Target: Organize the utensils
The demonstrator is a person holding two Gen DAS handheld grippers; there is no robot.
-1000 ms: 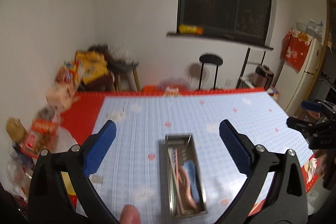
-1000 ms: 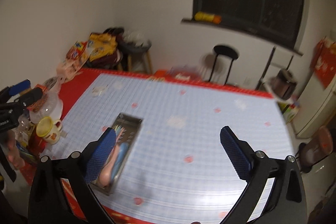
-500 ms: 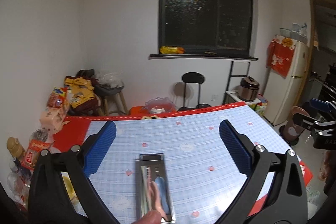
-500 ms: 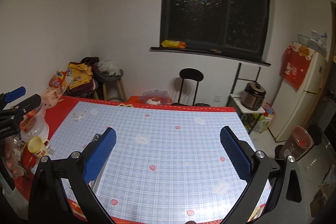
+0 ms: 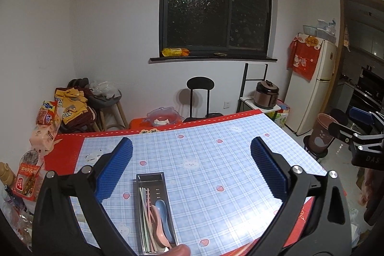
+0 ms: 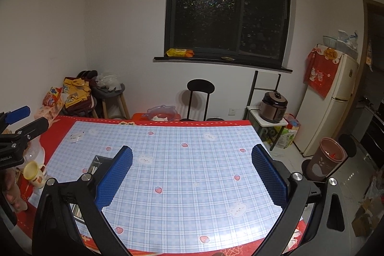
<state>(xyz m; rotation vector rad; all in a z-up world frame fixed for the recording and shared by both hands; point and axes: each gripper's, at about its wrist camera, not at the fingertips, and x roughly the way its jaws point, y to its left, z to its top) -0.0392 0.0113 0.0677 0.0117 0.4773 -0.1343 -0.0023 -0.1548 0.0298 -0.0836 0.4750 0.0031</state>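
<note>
We hold both the left gripper [image 5: 191, 164] and right gripper [image 6: 192, 166] released above the table [image 5: 240, 148], utensil tray [image 5: 153, 180] at six o'clock.

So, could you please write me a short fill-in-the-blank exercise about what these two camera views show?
1. The spoons lie in a metal ____.
2. The left tool is ____, gripping nothing.
3. The tablecloth is checked and dotted with small ____.
4. The yellow mug stands near the table's ____ edge.

Missing words: tray; open; strawberries; left
</note>
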